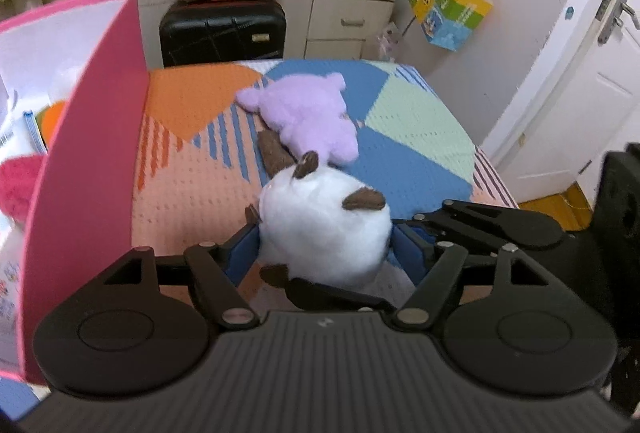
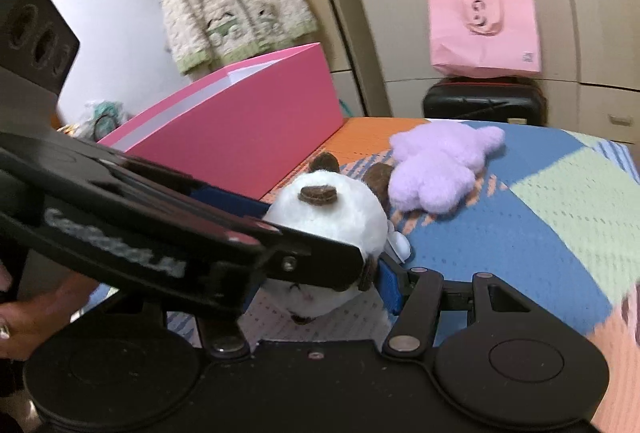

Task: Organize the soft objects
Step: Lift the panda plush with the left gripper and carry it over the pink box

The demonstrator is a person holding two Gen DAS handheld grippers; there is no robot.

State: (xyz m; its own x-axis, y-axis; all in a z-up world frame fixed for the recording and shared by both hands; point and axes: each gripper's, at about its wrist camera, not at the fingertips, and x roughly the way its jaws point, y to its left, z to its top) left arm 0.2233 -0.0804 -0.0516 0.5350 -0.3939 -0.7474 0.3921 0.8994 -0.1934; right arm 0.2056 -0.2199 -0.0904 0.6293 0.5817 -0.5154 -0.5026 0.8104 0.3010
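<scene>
Straddling the white plush toy (image 1: 324, 221) on the bed (image 1: 416, 137), the left tongs (image 1: 324, 245) stand spread with blue pads beside the fur, not pressing. The right tongs (image 2: 320, 273) are open around it too, crossed under the left. Closing both could collide them or squeeze the toy out toward the purple plush (image 1: 308, 117), away from the pink box (image 1: 88, 153).

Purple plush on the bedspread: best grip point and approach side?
Grip the purple plush across its plump middle, coming from above on the near side. It lies flat and sprawled on the bedspread, limbs thin and floppy, so the torso gives the pads the most bulk. The white plush lies against its near end, so clear that first.
</scene>
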